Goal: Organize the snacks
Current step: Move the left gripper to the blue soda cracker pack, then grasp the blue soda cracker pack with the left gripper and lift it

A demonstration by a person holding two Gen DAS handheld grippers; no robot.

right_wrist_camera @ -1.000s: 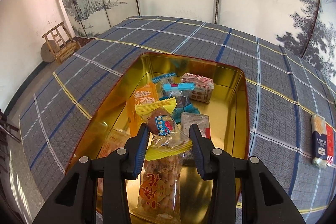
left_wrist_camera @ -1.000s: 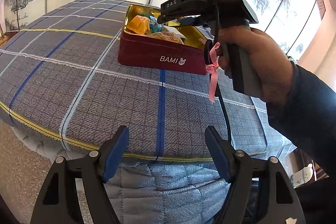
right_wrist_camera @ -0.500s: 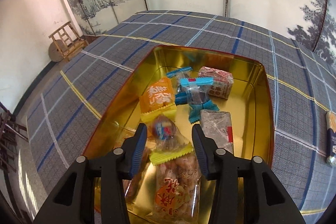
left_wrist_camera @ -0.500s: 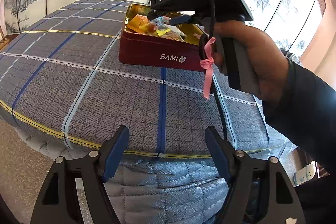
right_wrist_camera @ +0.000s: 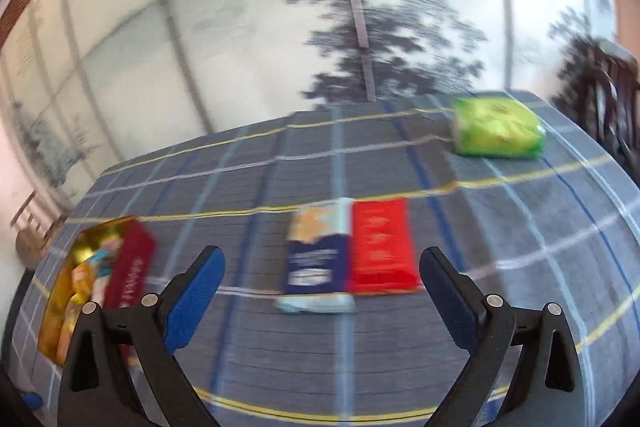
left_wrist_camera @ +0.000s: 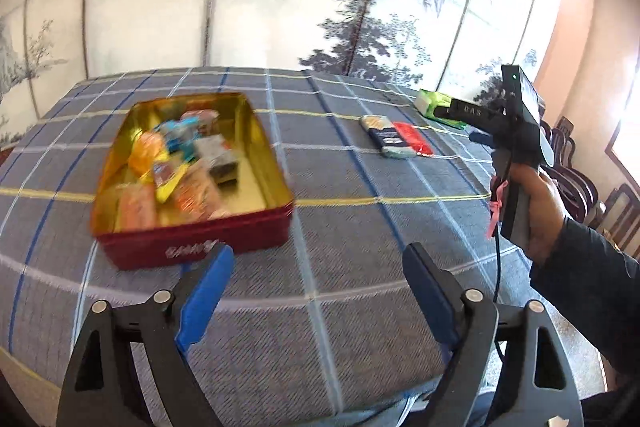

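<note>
1. Both sets of jaws stand wide with nothing between them: my right gripper (right_wrist_camera: 320, 291) has just been opening and is released, and my left gripper (left_wrist_camera: 316, 291) has just spread further too, over bare cloth.
2. I see the red tin (left_wrist_camera: 192, 251) on the plaid tablecloth (left_wrist_camera: 360, 227), its gold inside already heaped with small wrapped snacks (left_wrist_camera: 176, 171). It lies ahead-left of my left gripper and far to the left of my right one.
3. Still loose on the cloth: a blue-and-red packet (right_wrist_camera: 352, 251) and, further back to the right, a green packet (right_wrist_camera: 498, 131).
4. From the right wrist view, the blue-and-red packet lies straight ahead, centred between the open fingers. Its long axis runs away from me, so its shorter width faces the gap.
5. I judge my right hand (left_wrist_camera: 536, 211) the nearer one; the left view shows that gripper held over the table's right side, close to both packets.
6. My next move, I think, is forward and down onto that packet, then back left to the tin. Motion blur makes the labels unreadable.
</note>
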